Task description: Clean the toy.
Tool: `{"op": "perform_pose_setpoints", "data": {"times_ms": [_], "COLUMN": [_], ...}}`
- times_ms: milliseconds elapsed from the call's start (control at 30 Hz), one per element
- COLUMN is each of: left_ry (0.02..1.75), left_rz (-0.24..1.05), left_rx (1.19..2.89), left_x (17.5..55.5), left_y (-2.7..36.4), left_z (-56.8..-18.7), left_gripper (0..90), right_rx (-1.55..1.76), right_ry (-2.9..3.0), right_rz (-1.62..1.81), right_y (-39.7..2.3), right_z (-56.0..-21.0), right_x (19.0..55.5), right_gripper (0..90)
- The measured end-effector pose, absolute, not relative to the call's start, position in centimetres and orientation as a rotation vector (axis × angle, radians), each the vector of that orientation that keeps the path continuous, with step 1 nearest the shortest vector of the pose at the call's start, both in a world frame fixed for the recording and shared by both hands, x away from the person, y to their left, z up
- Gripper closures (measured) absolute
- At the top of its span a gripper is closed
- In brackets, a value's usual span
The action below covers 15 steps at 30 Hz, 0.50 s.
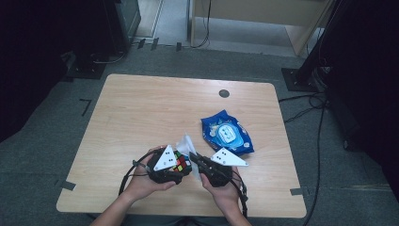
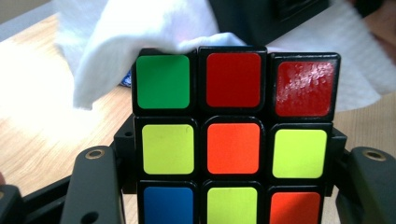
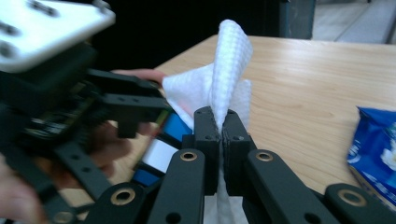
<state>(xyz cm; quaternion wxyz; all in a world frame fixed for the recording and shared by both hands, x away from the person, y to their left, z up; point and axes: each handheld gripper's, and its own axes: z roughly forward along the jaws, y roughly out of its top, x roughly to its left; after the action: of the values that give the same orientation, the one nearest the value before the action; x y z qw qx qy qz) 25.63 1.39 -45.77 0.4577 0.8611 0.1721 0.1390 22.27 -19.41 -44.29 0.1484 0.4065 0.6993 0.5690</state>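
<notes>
Both hands sit at the near edge of the wooden counter (image 1: 141, 113), the largest thing in view. Blue wipes pack (image 1: 227, 133) lies flat, right of centre, just beyond the right gripper (image 1: 199, 160). Left gripper (image 1: 181, 165): jaws clamped on a puzzle cube (image 2: 233, 140), held above the near counter edge; facing side shows green, red, red across the top row. Right gripper: jaws pressed together, pinching a white wipe (image 3: 229, 70) that stands up between them. Wipe touches the cube's top edge.
</notes>
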Motion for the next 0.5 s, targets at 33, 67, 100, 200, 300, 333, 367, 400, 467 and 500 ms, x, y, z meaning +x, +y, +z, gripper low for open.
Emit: {"op": "perform_pose_setpoints", "data": {"times_ms": [33,67,100,200,300,333,367,400,467,500], "left_ry": [0.423,0.423,0.421,0.423,0.441,0.441,0.459,0.488,0.527,0.546], "left_rz": [0.342,0.339,0.341,0.339,0.343,0.343,0.346,0.346,0.346,0.35], "left_rx": [2.121,2.12,2.12,2.107,2.093,2.093,2.08,2.062,2.036,2.028], "left_x": [25.6,25.6,25.6,25.6,25.9,25.9,26.1,26.5,27.1,27.3], "left_y": [1.4,1.4,1.4,1.5,1.9,1.9,2.4,3.0,3.8,4.2], "left_z": [-45.8,-45.7,-45.7,-45.6,-45.4,-45.4,-45.3,-45.2,-45.1,-45.2], "left_gripper": [33.8,33.8,33.8,33.8,33.8,33.8,33.8,33.8,33.7,33.8], "right_rx": [1.172,1.18,1.186,1.206,1.229,1.229,1.241,1.24,1.235,1.238], "right_ry": [2.011,2.007,2.005,2.0,1.991,1.991,1.993,1.997,1.993,1.983], "right_rz": [1.614,1.592,1.556,1.499,1.482,1.482,1.457,1.446,1.415,1.389], "right_y": [-19.6,-19.6,-19.8,-20.2,-20.6,-20.6,-20.7,-20.8,-20.9,-21.1], "right_z": [-44.5,-44.7,-45.1,-45.8,-46.2,-46.2,-46.5,-46.6,-46.8,-47.0], "right_x": [22.5,22.6,22.8,23.2,23.6,23.6,23.8,24.0,24.4,24.8], "right_gripper": [88.3,88.3,88.4,88.5,88.5,88.5,88.5,88.5,88.4,88.4]}}
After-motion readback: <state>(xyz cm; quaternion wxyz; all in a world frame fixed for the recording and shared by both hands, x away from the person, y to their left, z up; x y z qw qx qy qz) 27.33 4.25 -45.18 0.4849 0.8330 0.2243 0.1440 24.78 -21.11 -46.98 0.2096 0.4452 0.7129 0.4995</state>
